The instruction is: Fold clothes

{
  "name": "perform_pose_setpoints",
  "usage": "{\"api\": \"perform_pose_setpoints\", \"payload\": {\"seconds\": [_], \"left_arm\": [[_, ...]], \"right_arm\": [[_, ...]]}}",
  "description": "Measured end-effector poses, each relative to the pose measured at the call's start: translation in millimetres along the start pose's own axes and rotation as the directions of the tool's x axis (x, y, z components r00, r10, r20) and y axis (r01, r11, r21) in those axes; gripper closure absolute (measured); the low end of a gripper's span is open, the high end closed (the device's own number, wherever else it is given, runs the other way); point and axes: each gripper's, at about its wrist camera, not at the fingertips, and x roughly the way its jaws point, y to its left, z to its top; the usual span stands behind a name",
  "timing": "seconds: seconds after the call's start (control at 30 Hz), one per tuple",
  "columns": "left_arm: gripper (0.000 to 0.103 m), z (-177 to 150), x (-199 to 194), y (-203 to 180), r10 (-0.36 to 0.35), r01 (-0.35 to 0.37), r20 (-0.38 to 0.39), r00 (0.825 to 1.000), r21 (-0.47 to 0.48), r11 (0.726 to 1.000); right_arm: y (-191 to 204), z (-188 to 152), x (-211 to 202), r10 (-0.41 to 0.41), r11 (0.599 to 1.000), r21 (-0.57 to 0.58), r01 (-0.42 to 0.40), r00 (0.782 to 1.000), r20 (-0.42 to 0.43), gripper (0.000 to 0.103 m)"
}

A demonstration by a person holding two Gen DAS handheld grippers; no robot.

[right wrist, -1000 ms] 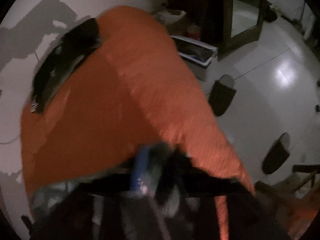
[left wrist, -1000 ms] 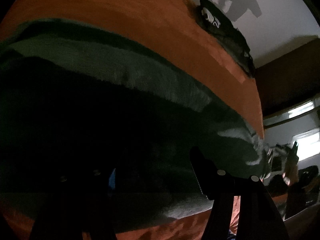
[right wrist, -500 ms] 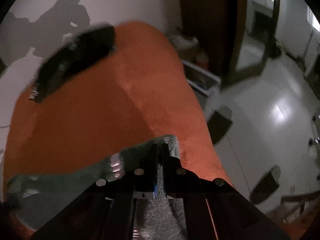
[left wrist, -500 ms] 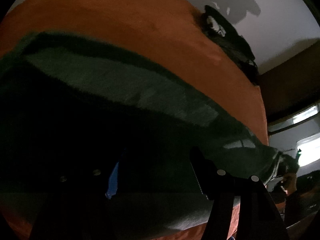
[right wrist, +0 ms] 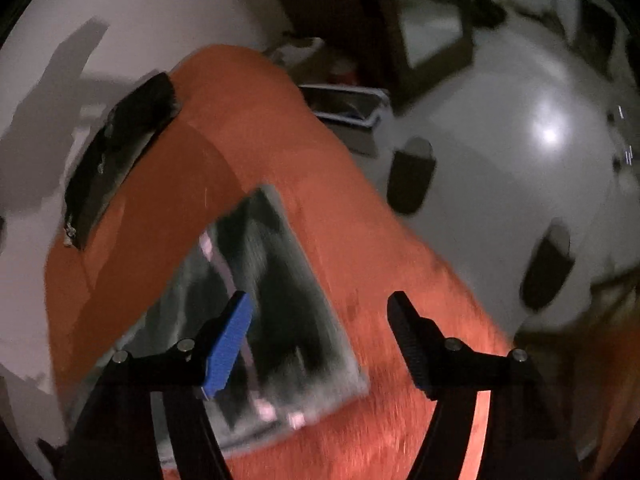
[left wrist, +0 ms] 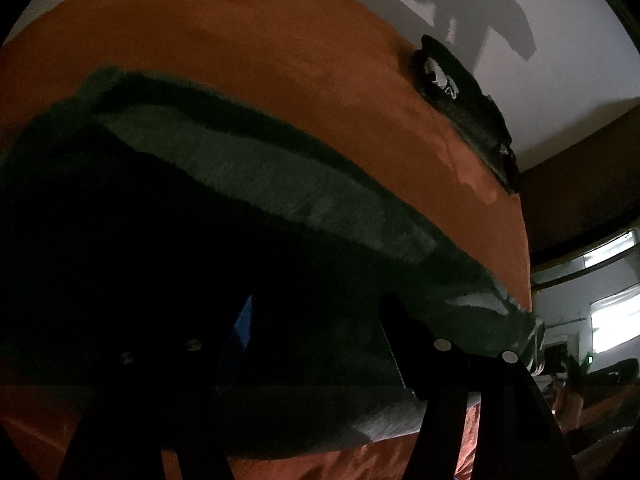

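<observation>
A dark green garment [left wrist: 248, 184] lies folded on the orange bed cover [left wrist: 280, 48]. In the right wrist view it shows as a blurred grey-green rectangle [right wrist: 256, 304] on the cover [right wrist: 224, 152]. My left gripper [left wrist: 316, 320] is open, low over the garment's near fold, its fingers dark against the cloth. My right gripper [right wrist: 320, 320] is open and empty, raised above the garment's right end; its blue pad [right wrist: 226, 344] hangs over the cloth.
A black garment [left wrist: 464, 100] lies at the far edge of the bed against the white wall, also in the right wrist view [right wrist: 116, 156]. Right of the bed are a shiny floor, two dark slippers [right wrist: 412, 176], and a bin [right wrist: 348, 108].
My right gripper has opened, let go of the green garment's corner and lifted away; the cloth now lies flat. My left gripper stays open and has shifted slightly.
</observation>
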Motion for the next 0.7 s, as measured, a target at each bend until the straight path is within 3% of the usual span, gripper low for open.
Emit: {"api": "perform_pose_setpoints", "payload": {"seconds": [0.07,0.17,0.2,0.27,0.43,0.57,0.67,0.7], "left_arm": [[0.038,1,5,-2,0.004,-0.004,-0.007,1.000,0.002,1.000],[0.038,4,15,-8,-0.002,0.002,-0.018,1.000,0.007,1.000],[0.038,5,17,-10,-0.005,0.005,-0.021,1.000,0.007,1.000],[0.038,6,19,-14,-0.011,0.011,-0.020,1.000,0.010,1.000],[0.038,8,10,-19,-0.012,0.012,0.008,1.000,0.028,1.000],[0.038,7,5,-5,0.026,-0.026,0.016,1.000,0.008,1.000],[0.038,8,0,12,0.026,-0.026,0.012,1.000,-0.061,0.998],[0.038,8,-5,17,0.027,-0.025,0.019,0.999,-0.077,0.997]], "right_arm": [[-8,-25,-8,0.065,0.995,0.079,-0.064,0.998,-0.004,0.033],[-10,-42,14,0.158,0.975,0.162,-0.149,0.986,-0.044,0.034],[-9,-43,19,0.159,0.974,0.170,-0.150,0.986,-0.041,0.048],[-8,-44,25,0.140,0.974,0.183,-0.135,0.990,-0.014,0.090],[4,-50,-18,0.095,0.985,0.131,-0.109,0.990,0.108,0.090],[-9,-49,20,0.046,0.984,0.172,-0.044,0.999,-0.007,0.089],[-11,-49,26,0.036,0.986,0.163,-0.034,0.999,-0.009,0.087],[-10,-49,22,0.020,0.987,0.158,-0.019,1.000,-0.005,0.079]]}}
